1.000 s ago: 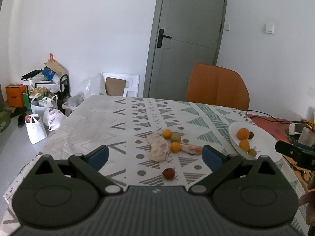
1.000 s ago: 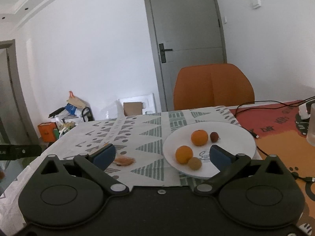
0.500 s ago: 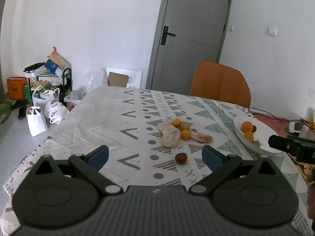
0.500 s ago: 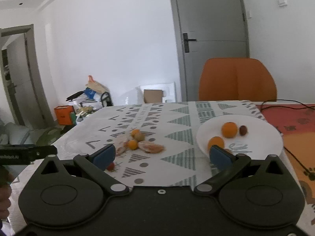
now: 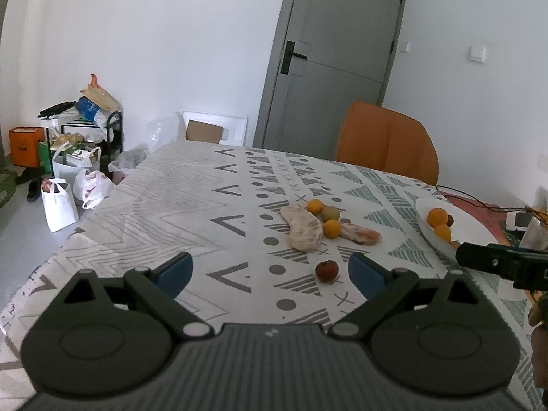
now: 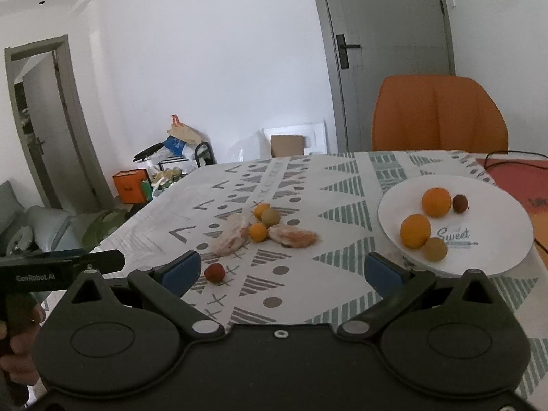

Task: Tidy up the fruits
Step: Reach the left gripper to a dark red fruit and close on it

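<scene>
Two wrist cameras, both raised over the near edge of the table, facing the door.

The left view looks from the near left, slightly rightward, across the loose fruit, with the plate at its right edge. The right view looks from the near right, leftward, the plate close. Both share the fruit, plate, chair and door, and each shows the other gripper at its edge.
</scene>
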The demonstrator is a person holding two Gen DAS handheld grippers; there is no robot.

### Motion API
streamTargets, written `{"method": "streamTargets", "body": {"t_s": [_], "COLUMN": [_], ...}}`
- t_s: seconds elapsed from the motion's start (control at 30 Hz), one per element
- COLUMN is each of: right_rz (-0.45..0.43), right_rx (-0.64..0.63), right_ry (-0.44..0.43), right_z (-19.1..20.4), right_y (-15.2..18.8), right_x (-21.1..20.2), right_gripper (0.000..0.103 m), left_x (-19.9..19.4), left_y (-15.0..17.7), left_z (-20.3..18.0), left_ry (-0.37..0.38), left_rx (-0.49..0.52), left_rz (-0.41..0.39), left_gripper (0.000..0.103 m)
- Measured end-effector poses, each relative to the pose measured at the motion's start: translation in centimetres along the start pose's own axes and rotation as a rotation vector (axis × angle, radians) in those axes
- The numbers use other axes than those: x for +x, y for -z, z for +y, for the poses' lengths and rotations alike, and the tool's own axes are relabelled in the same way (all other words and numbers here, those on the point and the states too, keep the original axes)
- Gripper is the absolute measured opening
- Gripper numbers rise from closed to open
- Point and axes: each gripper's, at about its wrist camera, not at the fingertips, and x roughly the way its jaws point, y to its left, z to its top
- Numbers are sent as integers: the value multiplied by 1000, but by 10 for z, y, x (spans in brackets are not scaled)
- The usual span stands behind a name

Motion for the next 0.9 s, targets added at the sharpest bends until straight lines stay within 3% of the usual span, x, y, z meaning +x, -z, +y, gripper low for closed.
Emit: {"method": "streamTargets", "body": {"t_s": [0.43, 0.63, 0.9], "right_rz": [23, 39, 58], "right_rx": [-31, -23, -2], "right_ry": [19, 21, 24], "right_z": [-8, -17, -28], "right_y": [3, 5, 6], "right_x": [17, 25, 37], "right_gripper": [102, 89, 79], "left_x": [45, 64, 86], "left_y": [1, 2, 5], "left_z": [-19, -28, -37], "left_ry": [76, 104, 124], "left_rx": [22, 23, 22], "left_rz": [75, 116, 163], "left_gripper": [78, 65, 56]}}
